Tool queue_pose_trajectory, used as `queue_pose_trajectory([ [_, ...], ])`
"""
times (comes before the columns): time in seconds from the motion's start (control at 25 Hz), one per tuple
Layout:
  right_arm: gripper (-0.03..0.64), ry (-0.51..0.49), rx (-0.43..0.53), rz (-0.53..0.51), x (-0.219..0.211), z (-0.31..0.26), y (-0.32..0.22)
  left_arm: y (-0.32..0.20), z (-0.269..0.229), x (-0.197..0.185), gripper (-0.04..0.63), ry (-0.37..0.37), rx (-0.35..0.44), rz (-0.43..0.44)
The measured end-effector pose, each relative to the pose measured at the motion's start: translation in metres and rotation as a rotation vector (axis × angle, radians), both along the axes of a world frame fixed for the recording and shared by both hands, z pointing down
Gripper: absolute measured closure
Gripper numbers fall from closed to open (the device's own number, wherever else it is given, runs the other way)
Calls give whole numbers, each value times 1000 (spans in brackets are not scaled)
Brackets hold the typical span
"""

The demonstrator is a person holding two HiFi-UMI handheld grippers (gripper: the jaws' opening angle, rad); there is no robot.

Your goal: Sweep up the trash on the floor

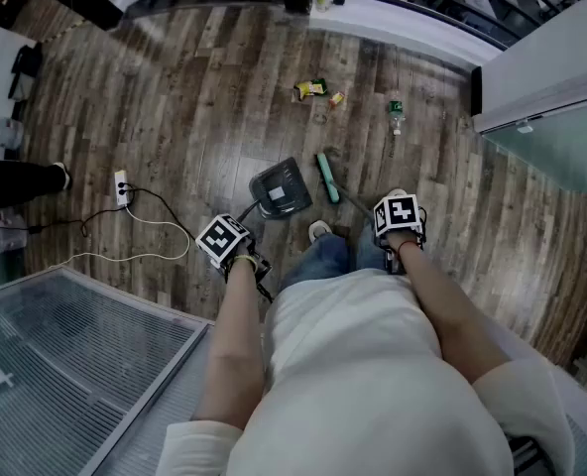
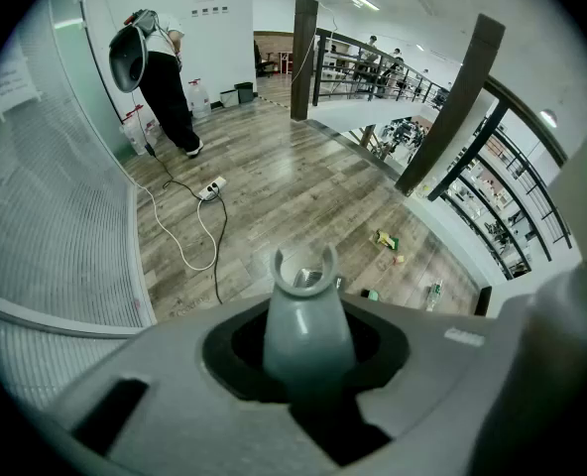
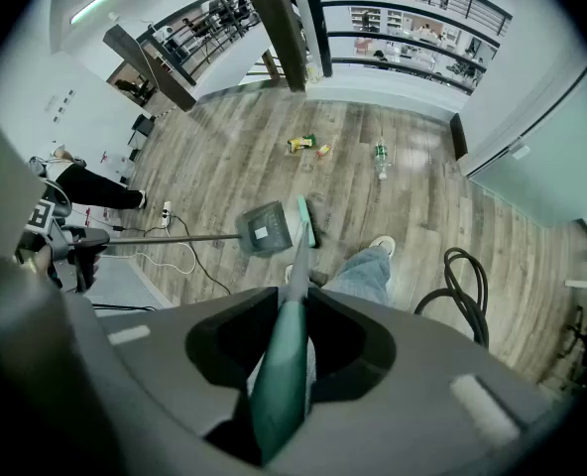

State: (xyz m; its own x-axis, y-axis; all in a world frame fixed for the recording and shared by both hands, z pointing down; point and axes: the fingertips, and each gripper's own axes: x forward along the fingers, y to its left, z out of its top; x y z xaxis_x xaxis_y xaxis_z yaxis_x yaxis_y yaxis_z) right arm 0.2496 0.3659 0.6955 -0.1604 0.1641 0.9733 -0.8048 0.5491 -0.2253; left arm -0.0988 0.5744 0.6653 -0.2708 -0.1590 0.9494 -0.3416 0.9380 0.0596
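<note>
Left claw clenches dustpan handle; right claw clenches broom handle; dustpan label illegible.

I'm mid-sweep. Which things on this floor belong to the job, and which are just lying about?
For the job:
- broom
- dustpan
- wrapper
- small scrap
- bottle

Just lying about:
- power strip
- black hose
</note>
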Motion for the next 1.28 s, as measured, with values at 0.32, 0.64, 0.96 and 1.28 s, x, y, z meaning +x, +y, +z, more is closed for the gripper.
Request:
queue_pose_trajectory([
  [0.32,518,4,-3,0,3,-2,1,2,-1,4,508,2,0,0],
  [0.64,518,-2,-4,21,4,-1,4,4,0,4,508,2,5,0],
  [0.96,518,-2,-1,23,2,-1,5,3,-1,3,508,2,4,3],
  [1.28,518,7,-11,54,-1,-7,2,1,0,-1,508,9,6,2],
])
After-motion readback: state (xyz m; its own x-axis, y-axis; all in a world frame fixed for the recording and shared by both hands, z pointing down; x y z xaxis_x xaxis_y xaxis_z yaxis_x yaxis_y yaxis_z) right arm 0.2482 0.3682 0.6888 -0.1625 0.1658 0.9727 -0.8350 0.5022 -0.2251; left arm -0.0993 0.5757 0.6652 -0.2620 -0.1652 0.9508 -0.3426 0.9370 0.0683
